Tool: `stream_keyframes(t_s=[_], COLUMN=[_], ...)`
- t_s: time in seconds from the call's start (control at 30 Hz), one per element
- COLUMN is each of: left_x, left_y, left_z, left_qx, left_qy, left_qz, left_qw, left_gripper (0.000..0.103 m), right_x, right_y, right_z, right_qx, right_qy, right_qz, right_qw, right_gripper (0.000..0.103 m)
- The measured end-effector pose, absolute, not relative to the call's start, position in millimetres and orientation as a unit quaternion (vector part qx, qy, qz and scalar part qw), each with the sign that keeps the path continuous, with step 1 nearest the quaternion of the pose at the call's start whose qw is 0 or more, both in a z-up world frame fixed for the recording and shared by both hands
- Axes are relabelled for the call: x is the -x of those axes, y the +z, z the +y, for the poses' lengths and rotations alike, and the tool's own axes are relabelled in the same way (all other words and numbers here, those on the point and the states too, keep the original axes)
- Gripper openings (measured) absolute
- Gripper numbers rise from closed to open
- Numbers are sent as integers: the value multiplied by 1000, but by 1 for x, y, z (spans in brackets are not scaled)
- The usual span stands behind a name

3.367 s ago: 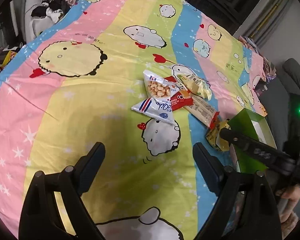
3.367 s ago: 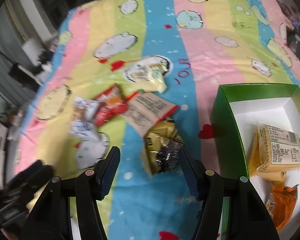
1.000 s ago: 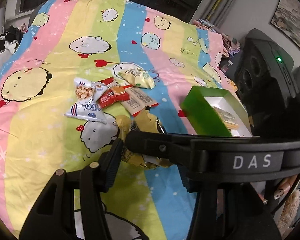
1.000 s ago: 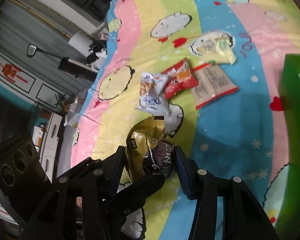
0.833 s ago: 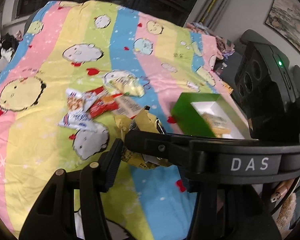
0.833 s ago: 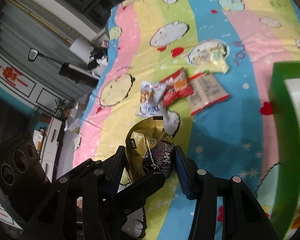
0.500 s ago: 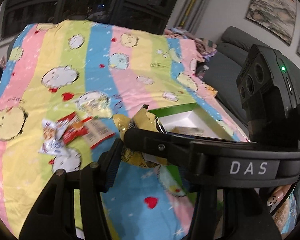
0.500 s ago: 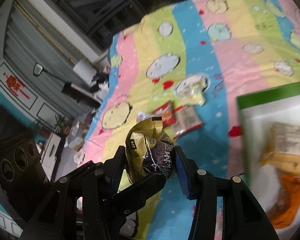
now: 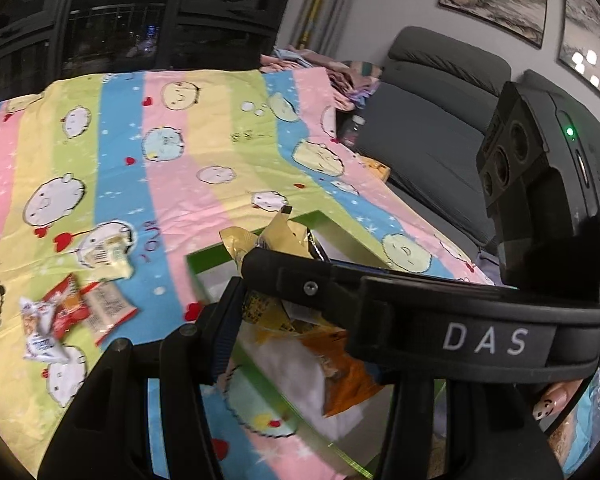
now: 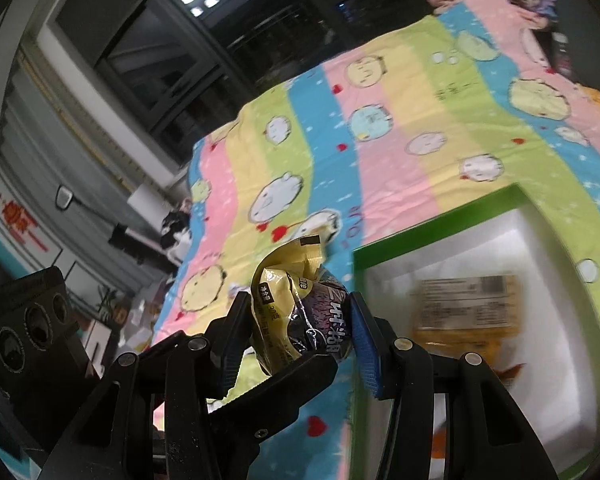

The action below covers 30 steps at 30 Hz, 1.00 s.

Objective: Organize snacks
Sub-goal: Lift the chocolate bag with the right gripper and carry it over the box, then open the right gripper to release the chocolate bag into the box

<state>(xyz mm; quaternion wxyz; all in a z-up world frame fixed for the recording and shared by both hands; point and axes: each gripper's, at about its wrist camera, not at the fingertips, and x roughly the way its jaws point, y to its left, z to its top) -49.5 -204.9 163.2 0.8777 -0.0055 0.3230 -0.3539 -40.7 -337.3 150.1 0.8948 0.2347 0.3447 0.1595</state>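
Note:
A crumpled yellow and purple snack bag point(image 10: 284, 304) is pinched between the blue pads of my right gripper point(image 10: 300, 320), which is shut on it. In the left wrist view the same bag point(image 9: 280, 236) sits between the fingers of my left gripper point(image 9: 300, 320). Its left pad presses the bag, and its right finger is hidden behind the right gripper's arm point(image 9: 380, 304). The bag hangs over the near left rim of the green box point(image 9: 204, 264) point(image 10: 420, 232). Inside lie an orange packet point(image 9: 348, 376) and a tan labelled packet point(image 10: 464, 304).
Loose snacks lie left on the striped cartoon blanket point(image 9: 180, 184): a pale yellow packet point(image 9: 104, 256), a red one point(image 9: 66, 308), a flat tan one point(image 9: 108, 308), a white-blue one point(image 9: 40, 332). A grey sofa point(image 9: 432, 120) stands beyond the bed's right edge.
Both grippers, still on the yellow bag, rose and travelled right from above the blanket to above the green box. The loose snacks slid to the left of the view.

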Motion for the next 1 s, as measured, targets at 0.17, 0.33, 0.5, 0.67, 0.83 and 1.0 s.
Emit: stream_keyframes(t_s=[0.17, 0.33, 0.5, 0.67, 0.83, 1.0], left_x=[43, 36, 28, 23, 18, 15], left_y=[154, 142, 131, 122, 114, 107], left_z=[-229, -244, -253, -257, -258, -259], left_qx=[-5, -4, 2, 10, 16, 25], left_qy=[-363, -367, -369, -367, -364, -362], left_qz=[343, 362, 384, 400, 416, 429], left_qw=[866, 857, 847, 840, 833, 827], left_gripper=[51, 51, 51, 51, 51, 51], right_x=[38, 30, 24, 19, 14, 10], right_y=[141, 130, 117, 108, 98, 92], right_z=[-359, -374, -383, -387, -388, -390], right_qx=[-244, -259, -268, -268, -273, -274], right_qy=[129, 116, 106, 102, 100, 95], right_qz=[356, 373, 392, 409, 425, 436], right_qw=[893, 883, 874, 866, 858, 852], right_gripper=[51, 51, 51, 51, 51, 51])
